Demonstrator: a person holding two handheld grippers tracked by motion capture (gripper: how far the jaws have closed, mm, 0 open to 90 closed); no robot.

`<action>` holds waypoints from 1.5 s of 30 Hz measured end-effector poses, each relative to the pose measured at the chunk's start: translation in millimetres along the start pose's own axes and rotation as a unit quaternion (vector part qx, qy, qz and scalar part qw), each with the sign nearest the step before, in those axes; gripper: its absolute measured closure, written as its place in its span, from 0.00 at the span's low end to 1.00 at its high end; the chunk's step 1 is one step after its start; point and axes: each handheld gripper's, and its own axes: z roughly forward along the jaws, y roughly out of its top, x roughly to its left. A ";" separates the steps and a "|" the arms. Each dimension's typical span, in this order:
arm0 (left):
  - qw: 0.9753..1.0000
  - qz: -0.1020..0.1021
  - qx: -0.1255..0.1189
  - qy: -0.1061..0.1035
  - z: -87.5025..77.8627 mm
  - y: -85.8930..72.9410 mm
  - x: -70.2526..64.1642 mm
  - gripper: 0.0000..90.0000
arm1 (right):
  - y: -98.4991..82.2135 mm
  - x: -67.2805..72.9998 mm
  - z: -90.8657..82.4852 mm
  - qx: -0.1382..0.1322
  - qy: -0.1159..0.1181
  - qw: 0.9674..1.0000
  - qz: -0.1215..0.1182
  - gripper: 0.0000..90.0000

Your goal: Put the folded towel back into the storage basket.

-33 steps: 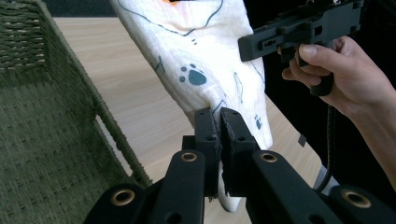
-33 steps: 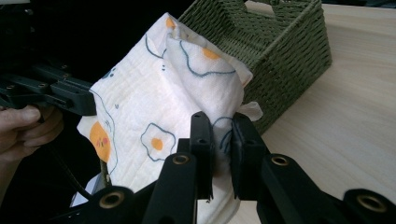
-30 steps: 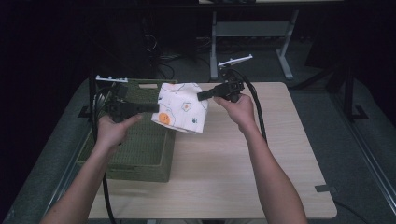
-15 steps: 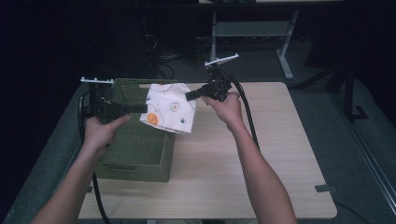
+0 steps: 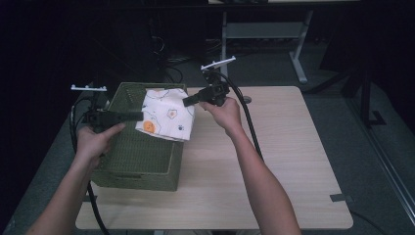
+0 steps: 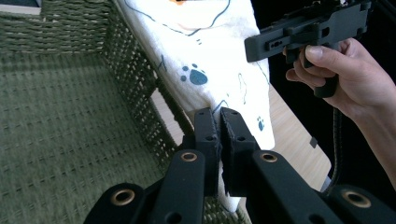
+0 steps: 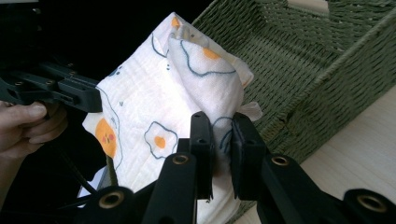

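High view, and both grippers have a folded white cloth [image 5: 166, 115] stretched between them, held up in the air over the far right part of the green woven basket [image 5: 139, 152]. The left gripper [image 5: 139, 116] comes in level from the left, its fingers clamped tight on the cloth's near left edge; in the left gripper view the two black pads [image 6: 208, 128] are pressed together with a corner of fabric pinched between them. The right gripper [image 5: 187, 102] has the opposite edge, and the right gripper view shows its fingers closed down on a bunched fold of the cloth. Egg and paw prints show on the fabric. The basket sits on the left side of the pale wooden surface [image 5: 284, 147], and the cloth's right edge hangs just past the basket's right wall.
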 end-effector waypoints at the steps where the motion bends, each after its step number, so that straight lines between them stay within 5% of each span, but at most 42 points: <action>1: 1.000 0.000 0.000 0.000 0.0 0.0 0.0 0.97 | 0.1 -0.1 1.4 0.000 0.000 1.000 -0.001 0.89; 27: 0.999 -0.033 -0.004 0.021 -17.0 -17.2 34.8 0.96 | 4.9 7.5 39.0 0.022 0.008 1.000 0.000 0.89; 45: 0.997 -0.052 0.004 0.054 -24.7 -35.6 58.8 0.96 | 3.5 4.4 81.9 0.039 0.017 0.999 0.007 0.89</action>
